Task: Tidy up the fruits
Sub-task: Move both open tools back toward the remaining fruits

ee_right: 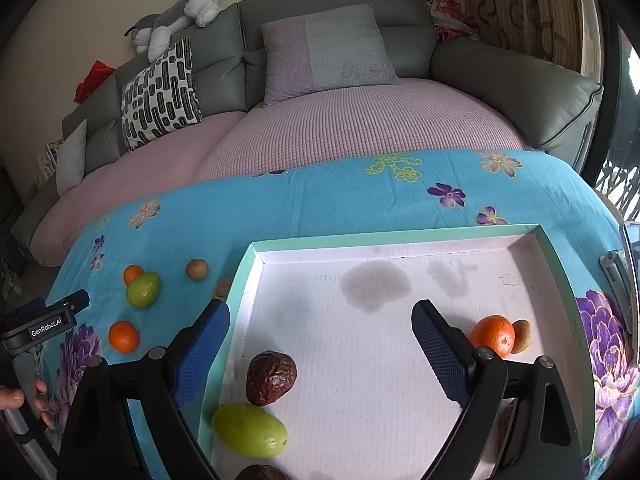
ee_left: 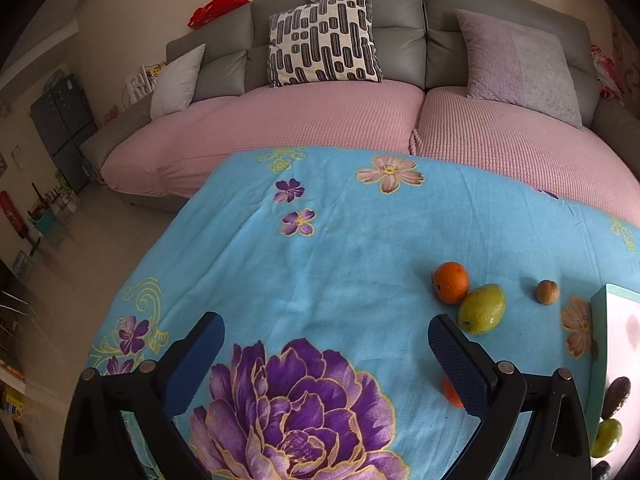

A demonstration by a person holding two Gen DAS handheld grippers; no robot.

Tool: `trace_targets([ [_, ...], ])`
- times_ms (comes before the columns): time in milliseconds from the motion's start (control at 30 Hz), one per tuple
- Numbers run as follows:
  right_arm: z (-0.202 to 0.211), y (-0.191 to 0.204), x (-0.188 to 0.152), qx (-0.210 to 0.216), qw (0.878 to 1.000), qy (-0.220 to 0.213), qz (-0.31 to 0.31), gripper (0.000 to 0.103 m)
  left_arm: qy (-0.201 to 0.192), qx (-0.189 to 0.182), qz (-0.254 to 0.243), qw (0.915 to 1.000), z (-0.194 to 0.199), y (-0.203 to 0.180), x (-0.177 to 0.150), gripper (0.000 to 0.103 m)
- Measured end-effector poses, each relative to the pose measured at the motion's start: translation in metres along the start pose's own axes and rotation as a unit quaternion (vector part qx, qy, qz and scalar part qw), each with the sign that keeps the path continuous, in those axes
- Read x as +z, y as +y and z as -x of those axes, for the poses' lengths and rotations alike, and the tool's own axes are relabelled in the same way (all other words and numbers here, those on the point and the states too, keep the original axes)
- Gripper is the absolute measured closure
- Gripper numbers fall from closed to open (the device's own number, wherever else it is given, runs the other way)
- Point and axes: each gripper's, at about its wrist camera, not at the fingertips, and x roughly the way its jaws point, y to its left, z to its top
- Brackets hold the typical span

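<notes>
While four fruits remain on the blue floral cloth left of the shallow mint-rimmed tray (ee_right: pixel 404 236), both the left gripper (ee_left: pixel 326 344) and right gripper (ee_right: pixel 320 334) are spread, empty. Recommend the left gripper straddle the nearest round orange tangerine (ee_right: pixel 124 336) squarely, closing gently.

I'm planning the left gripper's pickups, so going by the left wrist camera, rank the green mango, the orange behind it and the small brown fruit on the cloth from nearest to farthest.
From the left gripper:
1. Green mango, just beyond the right finger.
2. Orange, touching the mango's far side.
3. Small brown fruit, off right, near the tray.
</notes>
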Motion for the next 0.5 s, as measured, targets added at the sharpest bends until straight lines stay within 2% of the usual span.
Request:
trace_targets([
  [233,0.003,0.039,0.004,0.052,0.998,-0.018,0.036,0.010,-0.005,-0.019,0.058,0.9981,0.000,0.040,0.004,0.000],
  [367,0.003,0.059,0.003,0.068,0.996,-0.021,0.054,0.010,0.001,-0.064,0.087,0.9941,-0.001,0.053,0.005,0.000],
  [500,0.001,0.079,0.000,0.086,0.994,-0.023,0.068,0.010,0.007,-0.078,0.085,0.9932,-0.006,0.051,0.007,0.000],
])
